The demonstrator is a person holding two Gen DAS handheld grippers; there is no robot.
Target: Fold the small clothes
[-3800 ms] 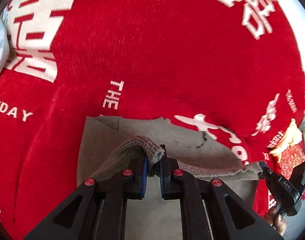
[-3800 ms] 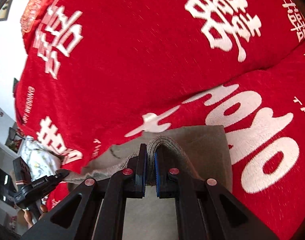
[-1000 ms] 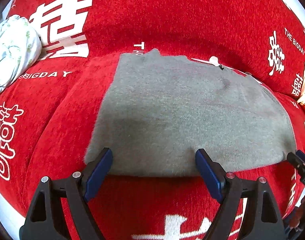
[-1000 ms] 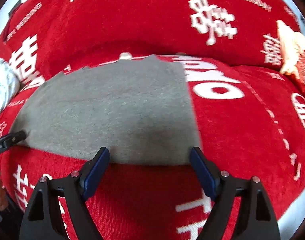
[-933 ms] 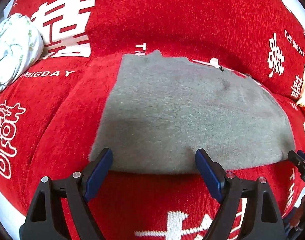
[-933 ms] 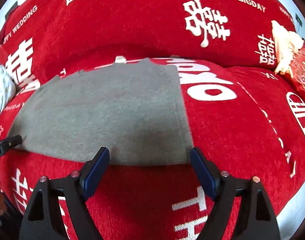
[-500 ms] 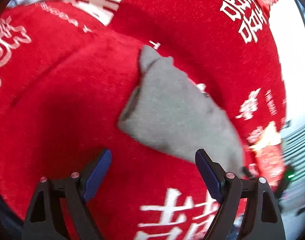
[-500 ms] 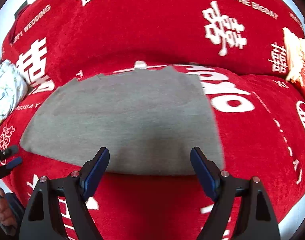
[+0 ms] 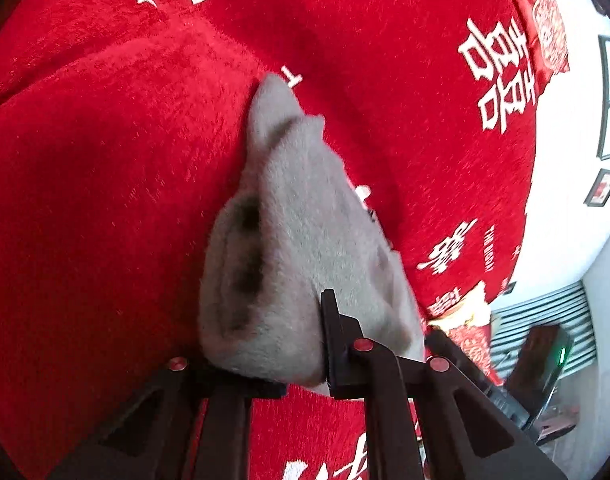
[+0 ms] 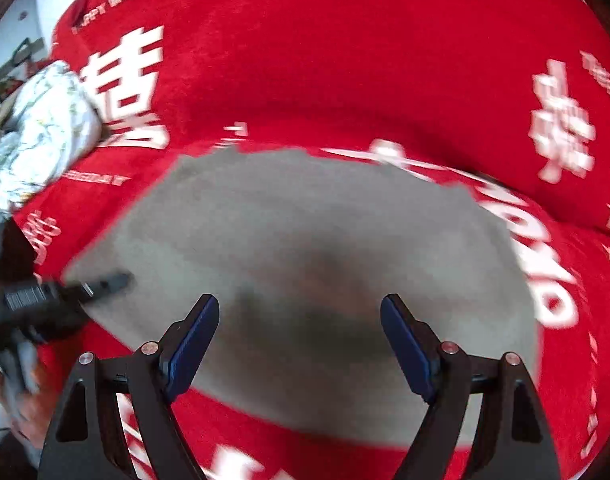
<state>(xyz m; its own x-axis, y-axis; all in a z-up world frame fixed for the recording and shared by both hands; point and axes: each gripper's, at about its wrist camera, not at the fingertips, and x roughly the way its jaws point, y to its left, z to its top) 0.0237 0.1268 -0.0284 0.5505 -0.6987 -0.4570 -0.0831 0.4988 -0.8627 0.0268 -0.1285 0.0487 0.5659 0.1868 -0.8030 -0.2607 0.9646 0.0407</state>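
The grey, fuzzy knitted garment (image 10: 305, 264) lies flat on the red plush cover printed with white characters (image 10: 345, 60), which is draped over a sofa-like seat. From the right wrist view it reads as a broad, roughly rectangular panel with a fairly even outline, which suggests at least one fold is already made; how many layers it has cannot be told there. In the left wrist view the left end of the same garment (image 9: 289, 248) shows stacked edges with dark gaps between them, so it is doubled over on itself.

The left gripper (image 9: 265, 364) sits at that end, with the thick edge between its fingers; the fingers look drawn in around the cloth, but one finger is hidden by it, so a firm pinch cannot be confirmed. The right gripper (image 10: 299, 344) hovers over the near edge with its blue-padded fingers (image 10: 193, 344) spread wide, holding nothing.

As a judgement, the fold is partway done: a further fold across the width, left end toward right, appears to remain. A white floral bundle (image 10: 37, 136) rests at the far left of the cover, well apart from the garment.
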